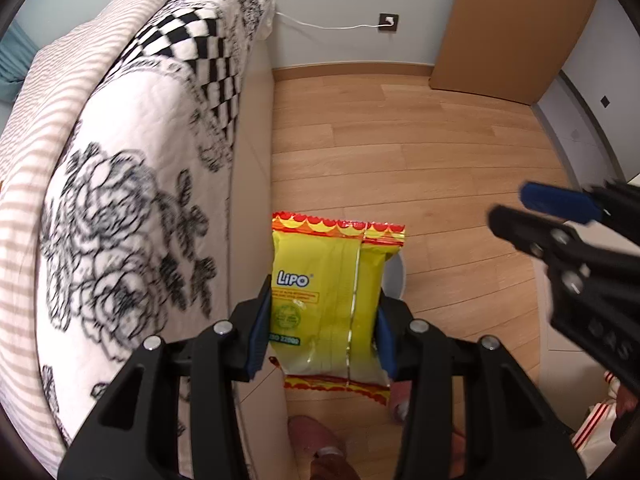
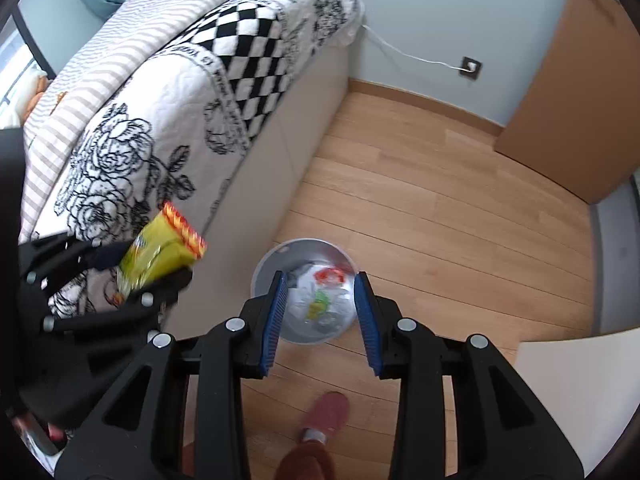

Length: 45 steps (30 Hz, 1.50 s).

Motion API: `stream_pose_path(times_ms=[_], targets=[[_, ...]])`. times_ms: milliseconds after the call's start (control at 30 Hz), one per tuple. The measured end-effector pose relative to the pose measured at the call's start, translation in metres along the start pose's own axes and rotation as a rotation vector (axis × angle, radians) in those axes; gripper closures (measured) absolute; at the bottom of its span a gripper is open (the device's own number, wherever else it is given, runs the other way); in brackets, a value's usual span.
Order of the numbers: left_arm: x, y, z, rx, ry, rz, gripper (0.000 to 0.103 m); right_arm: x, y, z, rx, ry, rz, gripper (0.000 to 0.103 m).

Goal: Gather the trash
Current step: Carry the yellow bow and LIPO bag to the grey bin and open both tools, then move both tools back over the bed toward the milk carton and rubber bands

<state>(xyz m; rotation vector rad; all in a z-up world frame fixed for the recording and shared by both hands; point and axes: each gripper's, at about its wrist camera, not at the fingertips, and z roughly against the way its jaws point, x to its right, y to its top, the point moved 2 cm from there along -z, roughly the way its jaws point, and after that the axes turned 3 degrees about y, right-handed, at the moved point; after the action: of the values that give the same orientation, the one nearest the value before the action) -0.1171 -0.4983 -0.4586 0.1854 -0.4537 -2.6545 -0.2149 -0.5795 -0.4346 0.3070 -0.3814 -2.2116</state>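
Observation:
My left gripper is shut on a yellow Lipo snack wrapper with red-orange ends, held in the air beside the bed. The wrapper also shows in the right wrist view, left of the bin. A round grey trash bin stands on the wood floor below, with several wrappers inside. My right gripper is open and empty, directly above the bin. In the left wrist view the right gripper shows at the right edge, and only a sliver of the bin's rim shows behind the wrapper.
A bed with a black-and-white floral and checkered quilt fills the left. A wooden door and a wall socket with a white cable are at the back. The person's pink slipper is on the floor near the bin.

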Motion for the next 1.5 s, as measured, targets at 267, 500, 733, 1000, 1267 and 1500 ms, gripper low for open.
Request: stream_pose_path(times_ms=[267,500,733,1000,1267,1500], targets=[[0.03,0.021,-0.021,-0.012,-0.01,-0.048,0.033,0.042,-0.016,0.017,0.001,-0.049,-0.064,0.069],[0.04,0.02,-0.021,-0.024,-0.004,-0.066,0.032,0.059,-0.022,0.028,0.014,-0.059,-0.09,0.069],[0.028,0.012,0.004,-0.01,-0.005,-0.055,0.032,0.043,-0.019,0.041,0.03,-0.051,-0.077,0.069],[-0.019,-0.005,0.056,0.033,0.01,-0.002,0.032,-0.015,-0.006,0.062,0.062,-0.02,0.004,0.069],[-0.105,-0.043,0.115,0.082,0.057,0.119,0.032,-0.123,0.015,0.083,0.106,0.043,0.142,0.069],[-0.209,-0.096,0.163,0.113,0.152,0.242,0.032,-0.247,0.033,0.094,0.145,0.137,0.29,0.064]])
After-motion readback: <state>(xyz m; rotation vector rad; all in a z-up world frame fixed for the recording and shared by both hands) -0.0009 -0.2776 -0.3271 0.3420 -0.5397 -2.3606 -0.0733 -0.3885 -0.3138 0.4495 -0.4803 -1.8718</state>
